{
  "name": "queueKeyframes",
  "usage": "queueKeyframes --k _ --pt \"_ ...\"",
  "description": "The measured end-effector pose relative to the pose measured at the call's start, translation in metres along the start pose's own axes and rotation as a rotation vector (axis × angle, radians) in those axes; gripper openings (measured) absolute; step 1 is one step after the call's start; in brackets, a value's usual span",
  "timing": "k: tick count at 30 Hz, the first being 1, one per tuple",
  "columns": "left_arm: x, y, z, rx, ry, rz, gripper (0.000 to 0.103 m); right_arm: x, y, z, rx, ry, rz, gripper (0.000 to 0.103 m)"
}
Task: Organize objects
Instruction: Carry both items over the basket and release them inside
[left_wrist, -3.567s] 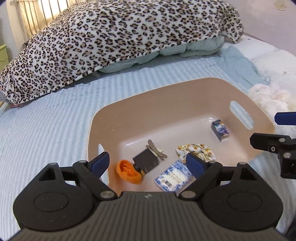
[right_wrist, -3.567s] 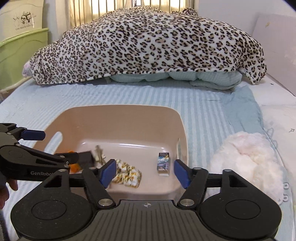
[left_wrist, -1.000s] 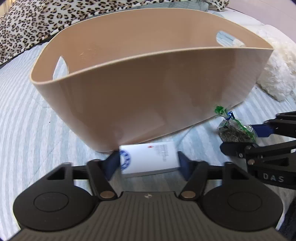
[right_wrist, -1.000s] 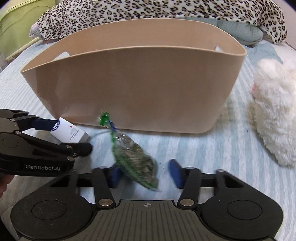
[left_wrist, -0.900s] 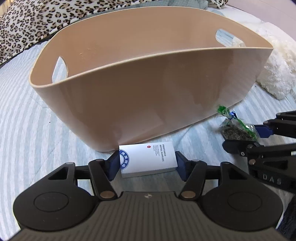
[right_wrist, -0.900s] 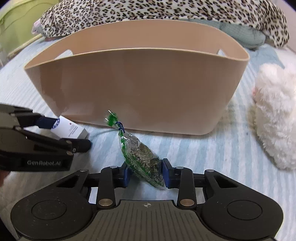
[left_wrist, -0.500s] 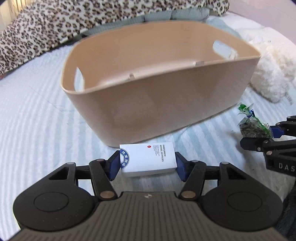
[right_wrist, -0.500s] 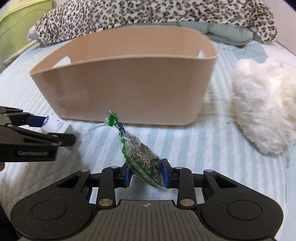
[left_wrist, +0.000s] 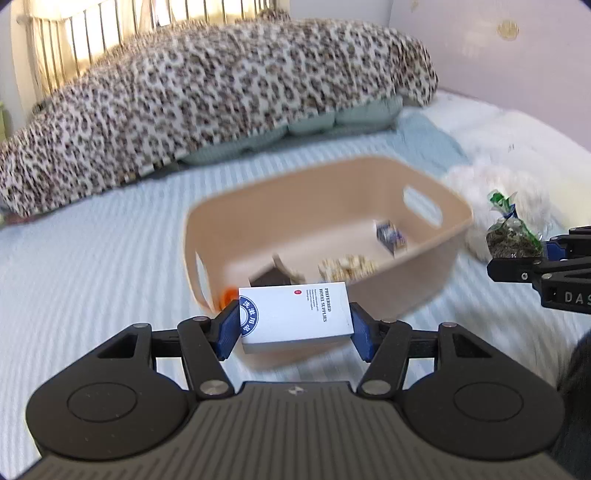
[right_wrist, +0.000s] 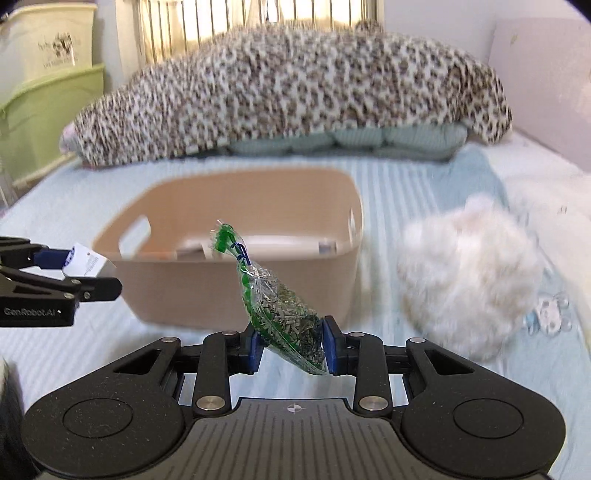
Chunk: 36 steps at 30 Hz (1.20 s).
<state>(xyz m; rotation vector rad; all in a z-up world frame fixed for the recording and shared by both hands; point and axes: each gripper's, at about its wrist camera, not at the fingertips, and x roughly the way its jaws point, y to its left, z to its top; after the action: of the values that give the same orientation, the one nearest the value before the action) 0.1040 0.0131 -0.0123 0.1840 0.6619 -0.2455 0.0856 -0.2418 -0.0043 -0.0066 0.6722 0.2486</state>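
Observation:
My left gripper (left_wrist: 293, 326) is shut on a white hotel-supplies box (left_wrist: 295, 314) with a blue round logo and holds it in the air, in front of the beige bin (left_wrist: 424, 266). My right gripper (right_wrist: 291, 345) is shut on a clear green-trimmed bag of dried herbs (right_wrist: 284, 310), held above the bed just before the bin (right_wrist: 236, 291). The bag also shows at the right of the left wrist view (left_wrist: 511, 240). The box shows at the left of the right wrist view (right_wrist: 88, 264). In the bin lie a small blue box (left_wrist: 391, 238), a floral pouch (left_wrist: 347, 266), a dark item and an orange item.
The bin stands on a bed with a light blue striped sheet (left_wrist: 92, 266). A leopard-print blanket (left_wrist: 207, 107) lies heaped behind it. A fluffy white plush (right_wrist: 469, 277) lies right of the bin. Green and cream storage boxes (right_wrist: 40, 96) stand at the far left.
Both grippers have risen from the bed surface with the box and the bag held in them. The bin's inside has come into view from above.

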Motion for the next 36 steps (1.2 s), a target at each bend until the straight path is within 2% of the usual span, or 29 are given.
queueKeyframes --k 4,9,13,17,22,28,31,36 --pt "-0.001 0.009 0.024 -0.014 -0.054 0.015 0.062 -0.006 0.004 0.03 -0.014 -0.076 0.01 0.03" --pt "0.01 0.013 0.05 -0.014 -0.083 0.037 0.062 0.002 0.01 0.062 -0.042 -0.122 -0.001 0.03" --pt "0.036 0.012 0.066 -0.013 -0.063 0.049 0.062 0.019 0.013 0.08 -0.056 -0.134 -0.02 0.03" --pt "0.068 0.011 0.072 -0.027 -0.007 0.064 0.062 0.043 0.013 0.091 -0.04 -0.113 -0.034 0.03" --pt "0.114 0.009 0.073 -0.047 0.115 0.091 0.062 0.078 0.009 0.096 -0.005 -0.043 -0.048 0.03" --pt "0.154 0.005 0.069 -0.054 0.27 0.093 0.062 0.118 0.007 0.09 0.005 0.095 -0.046 0.03" --pt "0.165 0.005 0.063 -0.058 0.338 0.09 0.062 0.134 0.01 0.083 -0.01 0.168 -0.051 0.03" --pt "0.169 0.007 0.064 -0.069 0.404 0.083 0.063 0.154 0.011 0.071 -0.027 0.287 -0.052 0.031"
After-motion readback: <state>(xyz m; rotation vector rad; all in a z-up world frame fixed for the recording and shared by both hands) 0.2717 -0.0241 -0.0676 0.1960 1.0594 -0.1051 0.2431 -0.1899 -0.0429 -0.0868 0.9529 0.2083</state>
